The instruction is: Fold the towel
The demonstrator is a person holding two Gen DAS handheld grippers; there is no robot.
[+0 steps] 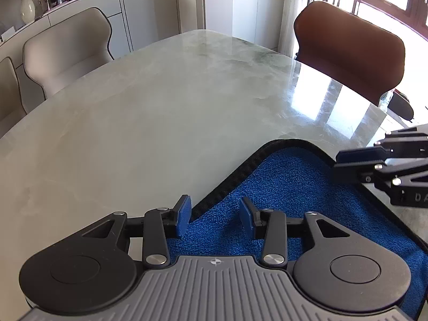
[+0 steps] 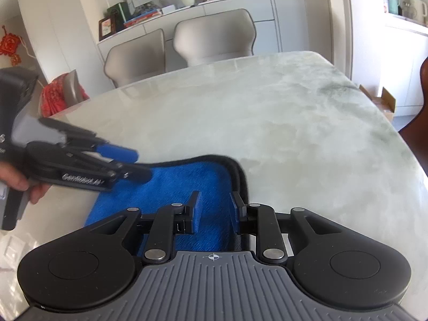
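A blue towel with a black hem lies on the marble table, its far edge bulging up. My left gripper is open, its fingers straddling the towel's left hem. In the right wrist view the towel lies under my right gripper, which is open over the towel near its right hem. The left gripper also shows in the right wrist view, open, at the towel's far left edge. The right gripper shows at the right of the left wrist view.
Beige chairs stand at the table's left side and a brown chair at the far right. A sideboard with a vase and small items stands behind. A cardboard box sits on the floor at right.
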